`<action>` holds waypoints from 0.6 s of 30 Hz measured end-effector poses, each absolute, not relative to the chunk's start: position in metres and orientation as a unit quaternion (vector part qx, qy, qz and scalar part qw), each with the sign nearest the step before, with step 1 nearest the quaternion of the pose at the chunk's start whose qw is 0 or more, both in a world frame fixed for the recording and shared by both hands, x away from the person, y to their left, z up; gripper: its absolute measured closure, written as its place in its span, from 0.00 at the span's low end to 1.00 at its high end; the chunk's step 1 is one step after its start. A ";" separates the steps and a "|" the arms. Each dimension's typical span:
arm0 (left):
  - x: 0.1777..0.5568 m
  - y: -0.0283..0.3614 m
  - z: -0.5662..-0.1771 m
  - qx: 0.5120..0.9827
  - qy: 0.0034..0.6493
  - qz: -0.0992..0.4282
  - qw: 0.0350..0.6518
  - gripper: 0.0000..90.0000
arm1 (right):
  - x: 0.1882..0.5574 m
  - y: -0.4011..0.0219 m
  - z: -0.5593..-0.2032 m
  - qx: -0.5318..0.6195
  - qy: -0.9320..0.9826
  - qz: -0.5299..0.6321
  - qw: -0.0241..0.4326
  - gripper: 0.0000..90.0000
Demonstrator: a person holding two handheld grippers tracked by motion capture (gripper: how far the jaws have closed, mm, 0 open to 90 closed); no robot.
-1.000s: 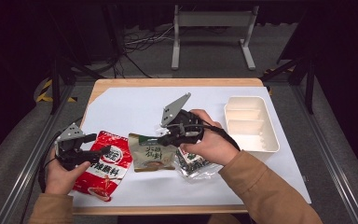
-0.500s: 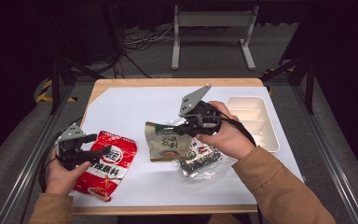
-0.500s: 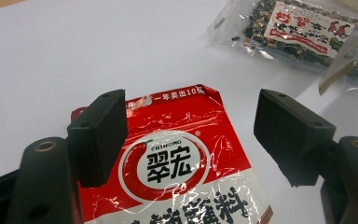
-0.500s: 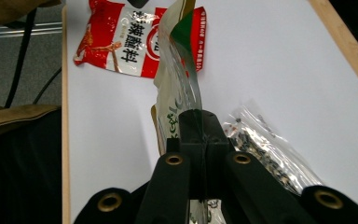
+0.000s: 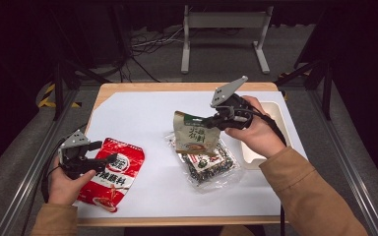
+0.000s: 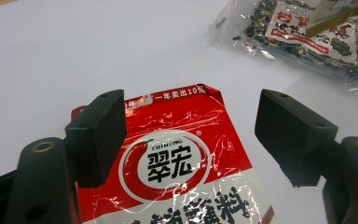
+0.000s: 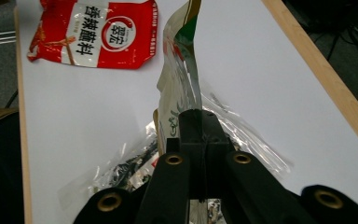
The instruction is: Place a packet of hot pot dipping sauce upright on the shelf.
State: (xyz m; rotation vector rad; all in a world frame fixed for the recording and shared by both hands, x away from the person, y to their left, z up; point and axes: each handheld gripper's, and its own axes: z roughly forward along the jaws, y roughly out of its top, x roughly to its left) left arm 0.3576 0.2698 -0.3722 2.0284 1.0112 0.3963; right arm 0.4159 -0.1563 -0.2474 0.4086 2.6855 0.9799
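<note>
My right gripper [image 5: 215, 119] is shut on the edge of a green and tan seasoning packet [image 5: 195, 133], which hangs lifted above the table. In the right gripper view the same green packet [image 7: 179, 79] stands edge-on between the closed jaws [image 7: 196, 122]. Under it lies a clear bag of dark dried pieces [image 5: 208, 164]. A red sauce packet [image 5: 112, 172] lies flat at the front left. My left gripper [image 5: 106, 158] hovers over that red packet [image 6: 182, 163], open, with its pads [image 6: 98, 135] apart on either side and touching nothing.
A white sheet [image 5: 142, 123] covers the wooden table. A white divided tray [image 5: 248, 150] sits at the right edge, partly behind my right hand. The clear bag [image 6: 307, 32] shows at the top right of the left gripper view. Dark floor and metal rails surround the table.
My right gripper has carried the green packet up and to the right, off the sheet and over the clear bag, which now lies uncovered. The left gripper has stayed put.
</note>
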 end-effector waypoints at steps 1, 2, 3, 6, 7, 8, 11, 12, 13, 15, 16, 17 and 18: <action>0.357 0.270 -0.372 0.804 0.402 0.157 0.408 0.28 | 0.417 -0.159 -0.247 0.143 0.922 0.337 0.129 1.00; 0.357 0.270 -0.372 0.804 0.403 0.157 0.408 0.28 | 0.419 -0.162 -0.247 0.146 0.920 0.338 0.132 1.00; 0.357 0.271 -0.372 0.804 0.403 0.156 0.409 0.28 | 0.421 -0.165 -0.247 0.150 0.919 0.339 0.135 1.00; 0.357 0.272 -0.372 0.803 0.405 0.156 0.409 0.28 | 0.426 -0.175 -0.245 0.158 0.916 0.339 0.146 1.00; 0.357 0.272 -0.372 0.803 0.405 0.156 0.409 0.28 | 0.428 -0.178 -0.245 0.161 0.915 0.338 0.150 1.00; 0.357 0.272 -0.372 0.802 0.406 0.155 0.409 0.28 | 0.429 -0.181 -0.244 0.163 0.914 0.338 0.155 1.00; 0.357 0.272 -0.373 0.803 0.405 0.156 0.410 0.28 | 0.435 -0.191 -0.241 0.172 0.911 0.336 0.168 1.00; 0.357 0.272 -0.373 0.803 0.405 0.156 0.410 0.28 | 0.435 -0.191 -0.241 0.172 0.911 0.336 0.168 1.00; 0.357 0.272 -0.373 0.803 0.405 0.156 0.409 0.28 | 0.436 -0.195 -0.241 0.174 0.910 0.336 0.171 1.00; 0.357 0.272 -0.373 0.803 0.405 0.155 0.409 0.28 | 0.441 -0.203 -0.238 0.182 0.907 0.336 0.176 1.00; 0.357 0.272 -0.373 0.803 0.405 0.155 0.409 0.28 | 0.444 -0.210 -0.237 0.188 0.905 0.339 0.175 1.00; 0.357 0.272 -0.374 0.803 0.406 0.155 0.408 0.28 | 0.444 -0.210 -0.237 0.188 0.905 0.339 0.175 1.00; 0.357 0.272 -0.374 0.803 0.406 0.155 0.407 0.28 | 0.446 -0.213 -0.237 0.190 0.904 0.341 0.175 1.00</action>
